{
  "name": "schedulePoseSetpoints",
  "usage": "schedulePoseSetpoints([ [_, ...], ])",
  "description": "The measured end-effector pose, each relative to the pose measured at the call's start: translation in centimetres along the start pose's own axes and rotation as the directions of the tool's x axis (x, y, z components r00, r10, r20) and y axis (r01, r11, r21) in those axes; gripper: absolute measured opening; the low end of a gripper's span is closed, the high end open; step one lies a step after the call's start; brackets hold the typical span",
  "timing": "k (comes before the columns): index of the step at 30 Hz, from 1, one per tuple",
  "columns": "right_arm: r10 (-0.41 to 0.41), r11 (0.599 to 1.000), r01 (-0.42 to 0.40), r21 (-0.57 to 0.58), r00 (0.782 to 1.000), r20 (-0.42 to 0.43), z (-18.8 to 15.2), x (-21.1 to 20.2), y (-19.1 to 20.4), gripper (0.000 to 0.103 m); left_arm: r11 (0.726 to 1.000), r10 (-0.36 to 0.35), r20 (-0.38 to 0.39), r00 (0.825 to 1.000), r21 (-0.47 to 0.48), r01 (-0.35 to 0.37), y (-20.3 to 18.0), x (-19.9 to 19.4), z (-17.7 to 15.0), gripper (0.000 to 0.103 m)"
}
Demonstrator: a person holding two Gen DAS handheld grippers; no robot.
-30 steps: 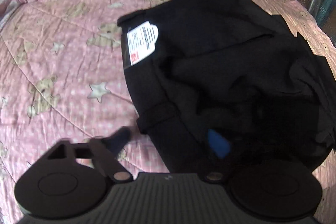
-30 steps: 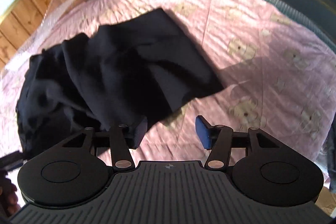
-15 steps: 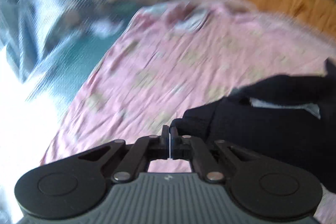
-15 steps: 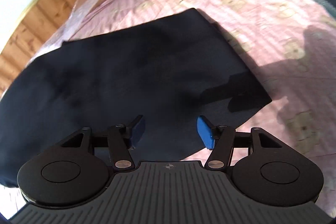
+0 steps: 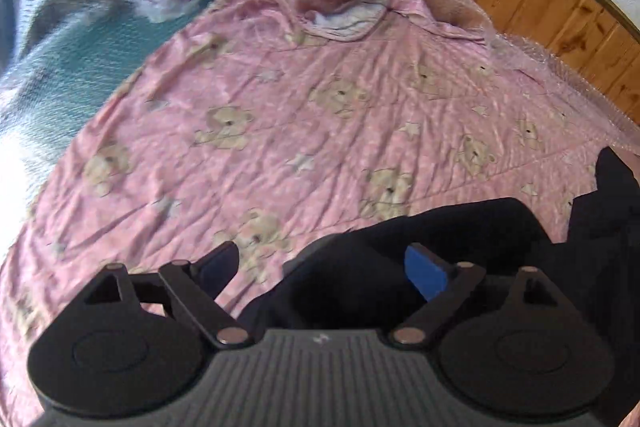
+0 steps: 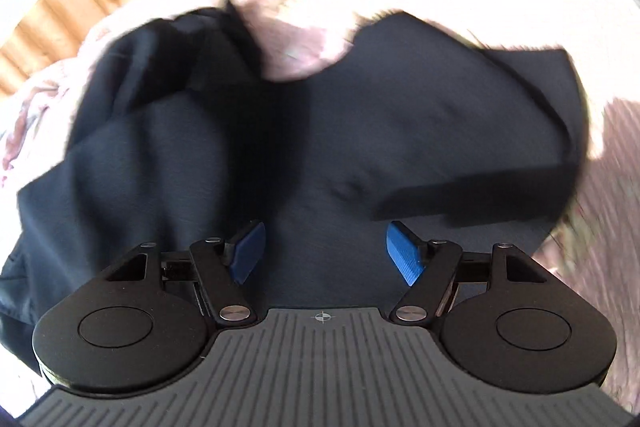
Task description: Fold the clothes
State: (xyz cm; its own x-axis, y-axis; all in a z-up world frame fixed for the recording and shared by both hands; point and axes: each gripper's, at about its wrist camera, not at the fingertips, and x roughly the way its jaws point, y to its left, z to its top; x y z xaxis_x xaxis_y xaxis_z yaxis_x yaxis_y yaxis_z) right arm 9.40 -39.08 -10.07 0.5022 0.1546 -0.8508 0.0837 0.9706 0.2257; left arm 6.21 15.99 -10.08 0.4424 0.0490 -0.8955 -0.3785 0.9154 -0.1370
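Dark garment [image 6: 360, 131] lying rumpled on the bed's pink quilt [image 5: 320, 131].
I am opening the left claw [image 5: 324, 267] and right claw [image 6: 324, 247]; neither is gripping cloth. The fabric is looking soft, light and limp, so I am favouring an edge or corner hold.

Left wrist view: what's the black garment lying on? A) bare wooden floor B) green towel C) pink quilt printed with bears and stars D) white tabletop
C: the black garment lies on a pink quilt printed with bears and stars, at the lower right of the left wrist view.
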Motion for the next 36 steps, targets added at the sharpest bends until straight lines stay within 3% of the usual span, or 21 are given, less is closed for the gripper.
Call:
schedulePoseSetpoints([
  [2,0.047,0.996,-0.045,-0.077,0.998,0.028,0.9,-0.5,3.9,0.076,0.996,-0.031,-0.025,0.999,0.078,0.033,-1.8,2.7,0.0,0.093],
  [3,0.083,0.989,-0.078,-0.124,0.996,0.041,1.4,-0.7,6.1,0.082,0.993,-0.032,-0.037,0.999,0.108,0.036,-2.4,3.7,-0.2,0.085],
  [4,0.123,0.978,-0.112,-0.179,0.991,0.049,1.7,-0.6,8.6,0.085,0.990,-0.038,-0.055,0.998,0.134,0.046,-2.7,4.7,-0.9,0.053],
  [6,0.195,0.943,-0.172,-0.286,0.979,0.054,2.2,-0.3,13.2,0.089,0.981,-0.100,-0.091,0.991,0.159,0.114,-2.5,5.2,-2.6,0.008],
  [8,0.242,0.883,-0.207,-0.421,0.970,0.030,2.1,1.1,17.8,0.090,0.968,-0.165,-0.074,0.984,0.179,0.176,-2.1,3.3,-4.9,0.006],
  [12,0.268,0.734,-0.256,-0.628,0.960,-0.078,0.5,4.4,24.2,0.088,0.943,-0.224,-0.059,0.973,0.240,0.232,-0.9,-1.4,-11.2,0.006],
  [13,0.252,0.711,-0.273,-0.648,0.959,-0.127,-0.1,5.2,24.7,0.085,0.940,-0.234,-0.053,0.971,0.243,0.240,-0.5,-2.3,-12.8,0.006],
  [14,0.233,0.687,-0.290,-0.667,0.956,-0.176,-0.8,6.1,25.1,0.068,0.938,-0.243,-0.055,0.968,0.242,0.249,0.0,-3.0,-14.4,0.006],
  [15,0.213,0.662,-0.308,-0.683,0.951,-0.223,-1.5,6.9,25.5,0.031,0.938,-0.252,-0.063,0.966,0.230,0.260,0.6,-3.5,-15.7,0.006],
  [16,0.207,0.652,-0.323,-0.686,0.946,-0.249,-2.5,6.7,25.2,0.014,0.939,-0.261,-0.075,0.962,0.209,0.272,1.2,-3.7,-16.8,0.006],
  [18,0.201,0.639,-0.351,-0.684,0.935,-0.292,-4.7,5.7,24.1,0.007,0.947,-0.260,-0.088,0.962,0.170,0.272,2.2,-3.9,-18.7,0.006],
  [22,0.198,0.665,-0.365,-0.651,0.928,-0.317,-9.4,2.0,19.1,0.005,0.952,-0.253,-0.077,0.964,0.159,0.262,2.4,-4.5,-19.8,0.007],
  [25,0.224,0.749,-0.350,-0.562,0.933,-0.282,-12.6,-0.8,14.0,0.006,0.950,-0.217,-0.072,0.974,0.215,0.228,1.6,-4.8,-19.7,0.011],
  [27,0.254,0.842,-0.318,-0.435,0.946,-0.200,-13.1,-2.6,9.5,0.041,0.948,-0.197,-0.060,0.979,0.241,0.206,1.1,-5.4,-19.5,0.013],
  [29,0.268,0.913,-0.289,-0.287,0.957,-0.111,-13.4,-4.3,4.9,0.049,0.947,-0.191,-0.042,0.981,0.257,0.195,0.8,-5.9,-19.3,0.024],
  [30,0.243,0.945,-0.250,-0.209,0.968,-0.060,-13.3,-5.1,2.4,0.060,0.945,-0.191,-0.036,0.981,0.265,0.194,0.6,-6.0,-19.3,0.039],
  [31,0.207,0.970,-0.206,-0.128,0.978,-0.010,-13.1,-5.8,-0.2,0.064,0.945,-0.178,-0.022,0.984,0.274,0.177,0.4,-6.2,-19.2,0.049],
  [32,0.164,0.985,-0.163,-0.052,0.986,0.030,-12.9,-6.4,-2.8,0.068,0.947,-0.151,-0.004,0.988,0.286,0.146,0.1,-6.1,-19.3,0.068],
  [33,0.128,0.991,-0.130,0.021,0.990,0.061,-12.7,-6.8,-5.2,0.069,0.947,-0.122,0.015,0.992,0.300,0.112,-0.2,-6.0,-19.4,0.079],
  [35,0.062,0.985,-0.079,0.153,0.992,0.112,-12.1,-7.6,-9.5,0.072,0.945,-0.080,0.037,0.996,0.319,0.064,-0.7,-5.5,-19.5,0.081],
  [36,0.034,0.976,-0.061,0.208,0.991,0.133,-11.8,-7.9,-11.4,0.074,0.942,-0.087,0.021,0.996,0.326,0.075,-0.9,-5.2,-19.4,0.076],
])
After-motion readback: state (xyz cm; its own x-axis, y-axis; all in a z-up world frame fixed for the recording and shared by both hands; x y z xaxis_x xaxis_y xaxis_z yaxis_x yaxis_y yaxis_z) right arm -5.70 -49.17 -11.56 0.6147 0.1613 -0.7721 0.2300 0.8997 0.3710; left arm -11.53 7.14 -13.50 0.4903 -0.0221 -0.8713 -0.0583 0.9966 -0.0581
